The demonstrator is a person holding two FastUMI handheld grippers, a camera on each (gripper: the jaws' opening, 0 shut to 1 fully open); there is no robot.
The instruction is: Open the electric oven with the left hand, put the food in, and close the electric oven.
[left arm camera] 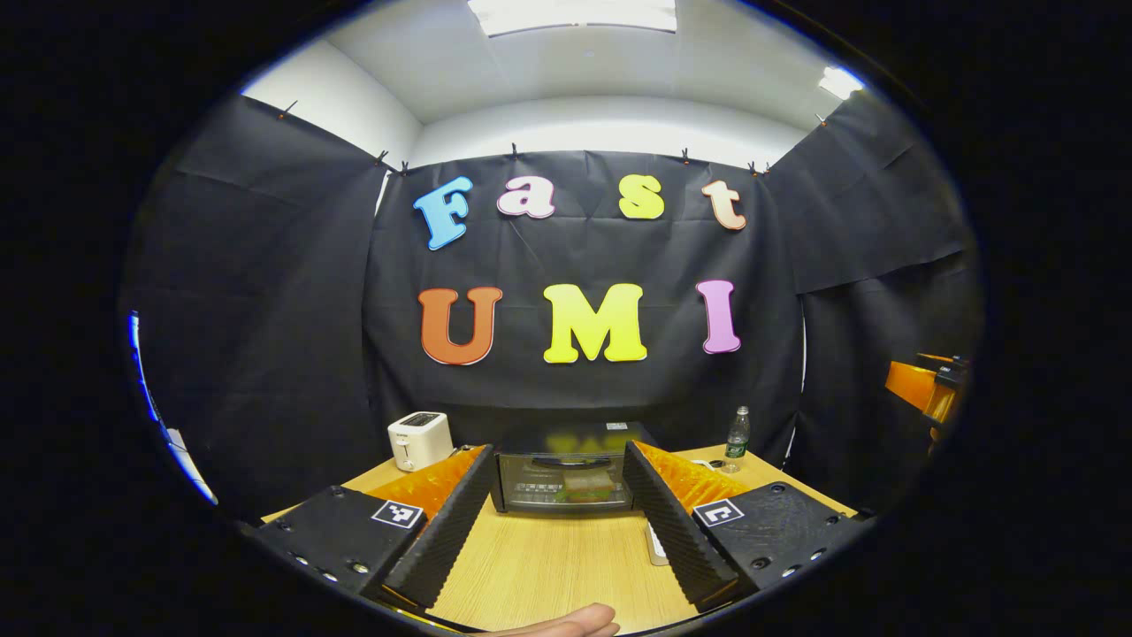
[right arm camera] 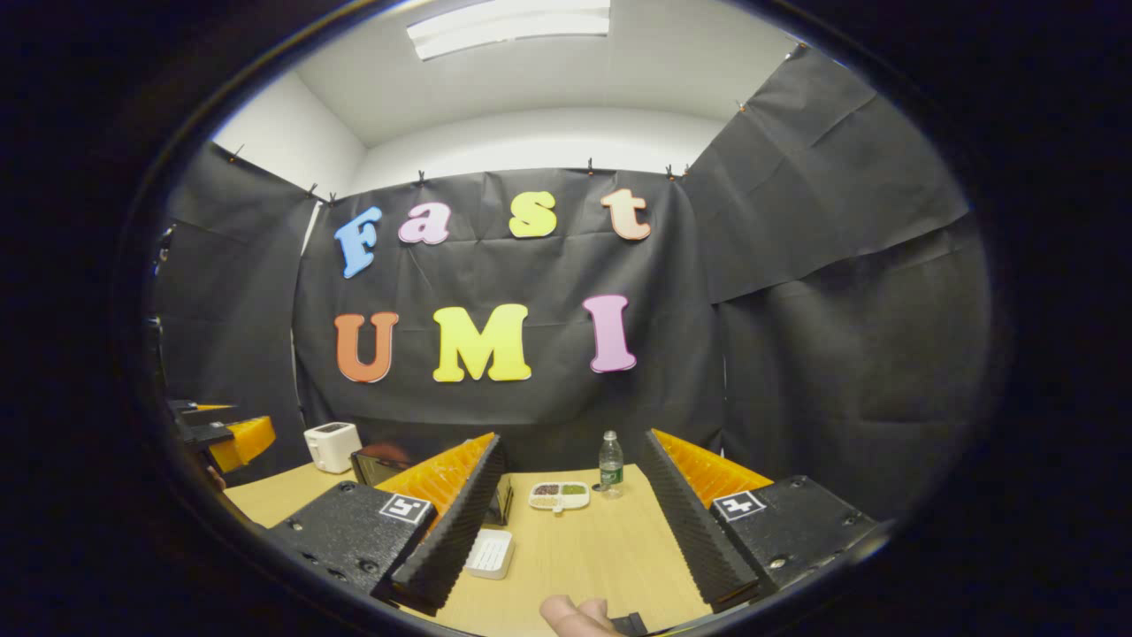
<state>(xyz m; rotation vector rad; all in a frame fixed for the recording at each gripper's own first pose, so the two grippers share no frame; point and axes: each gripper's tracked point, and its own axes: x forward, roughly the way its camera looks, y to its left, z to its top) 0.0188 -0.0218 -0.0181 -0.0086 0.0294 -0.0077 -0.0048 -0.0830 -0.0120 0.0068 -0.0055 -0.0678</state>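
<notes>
Nearest in the left gripper view, the left gripper (left arm camera: 562,522) is held w/ jaws wide apart, nothing between them, lined up on the electric oven (left arm camera: 566,478) farther back, door shut, food seen behind the glass. The right gripper (right arm camera: 575,540) is kept spread too, clear, pointed at a divided dish (right arm camera: 559,495) & bottle (right arm camera: 610,463) farther off.
</notes>
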